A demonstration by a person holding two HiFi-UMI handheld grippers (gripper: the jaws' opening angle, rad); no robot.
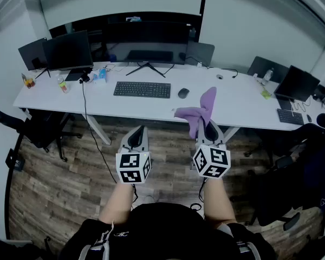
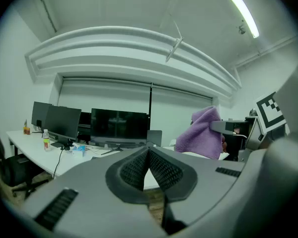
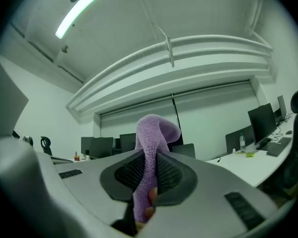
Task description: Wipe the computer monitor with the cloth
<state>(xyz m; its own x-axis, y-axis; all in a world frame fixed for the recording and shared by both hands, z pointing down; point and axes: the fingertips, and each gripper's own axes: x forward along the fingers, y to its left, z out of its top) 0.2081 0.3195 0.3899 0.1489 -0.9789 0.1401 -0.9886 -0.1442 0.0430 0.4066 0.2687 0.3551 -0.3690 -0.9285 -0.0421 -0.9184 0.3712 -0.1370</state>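
**Cloth in the right gripper, monitor ahead and slightly to the left**

The wide black flat-screen computer monitor (image 1: 146,37) stands on its splayed foot at the back of the long white desk (image 1: 238,99). Its long axis runs side to side along the desk edge, and its screen faces the person. The fuzzy purple cloth (image 1: 197,112) is off the desk, pinched between the closed jaws of the right gripper (image 1: 207,128), with its loose end flopping up and forward. The left gripper (image 1: 136,137) is closed with nothing between its jaws.

Both grippers hang over the wooden floor, well apart from the screen. The black keyboard (image 1: 142,89) and dark mouse (image 1: 183,93) lie between them and the monitor. The left gripper sits more squarely in front of the monitor, so the cloth-bearing right gripper would likely need to go forward and a little leftward over the desk.
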